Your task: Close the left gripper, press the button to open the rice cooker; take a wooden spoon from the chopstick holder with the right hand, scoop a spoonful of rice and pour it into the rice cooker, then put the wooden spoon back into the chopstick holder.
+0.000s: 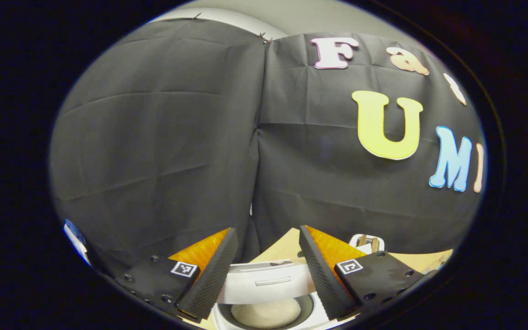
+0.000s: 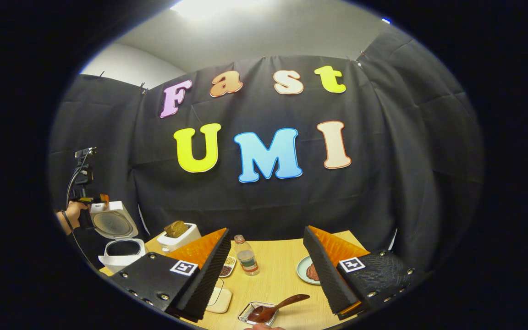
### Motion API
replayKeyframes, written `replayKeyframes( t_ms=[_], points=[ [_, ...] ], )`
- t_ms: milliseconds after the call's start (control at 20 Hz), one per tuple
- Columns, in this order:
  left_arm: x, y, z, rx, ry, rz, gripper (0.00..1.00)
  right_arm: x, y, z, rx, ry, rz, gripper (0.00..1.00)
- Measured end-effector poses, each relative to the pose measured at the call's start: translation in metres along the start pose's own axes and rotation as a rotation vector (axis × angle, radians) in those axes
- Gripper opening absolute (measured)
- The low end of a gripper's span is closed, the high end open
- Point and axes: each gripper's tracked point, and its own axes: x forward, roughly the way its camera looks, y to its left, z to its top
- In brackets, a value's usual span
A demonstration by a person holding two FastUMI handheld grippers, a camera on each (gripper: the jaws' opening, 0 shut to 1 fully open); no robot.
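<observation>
At the table's near edge, the right gripper (image 2: pixel 266 270) hangs spread and empty above a wooden spoon (image 2: pixel 277 308); at far left, the left gripper (image 1: pixel 267 268), likewise spread, hovers over the open rice cooker (image 1: pixel 268 293).

Bottle (image 2: pixel 247 255) right of toaster (image 2: pixel 178 236)

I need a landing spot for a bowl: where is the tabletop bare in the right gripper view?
Bare wood lies behind the bottle toward the cloth wall, and between bottle and plate. The near strip is crowded: small dish, spoon on its tray. The rice cooker and toaster fill the left.
</observation>
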Motion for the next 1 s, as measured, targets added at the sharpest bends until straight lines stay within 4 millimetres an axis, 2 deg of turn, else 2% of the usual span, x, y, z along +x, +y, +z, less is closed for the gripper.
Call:
replayKeyframes(
  t_ms=[50, 100, 150, 200, 250, 500, 550, 650, 700, 800, 1000],
  points=[
    [0.000, -0.001, -0.001, 0.008, -0.011, -0.002, 0.91, 0.000, -0.001, -0.003, -0.001, 0.007, 0.000, 0.96],
    [-0.002, -0.003, -0.002, 0.012, -0.019, -0.003, 0.99, 0.000, -0.002, -0.006, 0.003, 0.018, 0.000, 0.96],
    [-0.003, -0.004, -0.004, 0.016, -0.026, -0.003, 0.90, 0.000, -0.004, -0.009, 0.009, 0.029, -0.003, 0.96],
    [-0.004, -0.004, -0.007, 0.017, -0.031, 0.000, 0.94, -0.002, -0.005, -0.011, 0.014, 0.036, -0.005, 0.96],
    [-0.005, -0.005, -0.009, 0.018, -0.034, 0.002, 0.90, -0.002, -0.006, -0.011, 0.018, 0.040, -0.007, 0.96],
    [-0.014, -0.015, -0.025, 0.004, 0.032, -0.026, 0.90, -0.006, -0.010, -0.017, 0.026, 0.075, -0.007, 0.96],
    [-0.017, -0.015, -0.031, 0.006, 0.044, -0.028, 0.95, -0.007, -0.010, -0.017, 0.029, 0.076, -0.009, 0.96],
    [-0.024, -0.016, -0.044, -0.001, 0.094, -0.037, 0.95, -0.010, -0.009, -0.018, 0.028, 0.078, -0.010, 0.96],
    [-0.028, -0.017, -0.048, 0.012, 0.111, -0.039, 0.92, -0.011, -0.009, -0.020, 0.023, 0.081, -0.009, 0.96],
    [-0.032, -0.013, -0.055, 0.038, 0.131, -0.046, 0.95, -0.014, -0.008, -0.023, 0.012, 0.089, -0.009, 0.96],
    [-0.039, -0.016, -0.070, 0.041, 0.202, -0.057, 0.95, -0.019, -0.006, -0.030, 0.015, 0.106, -0.017, 0.96]
  ],
)
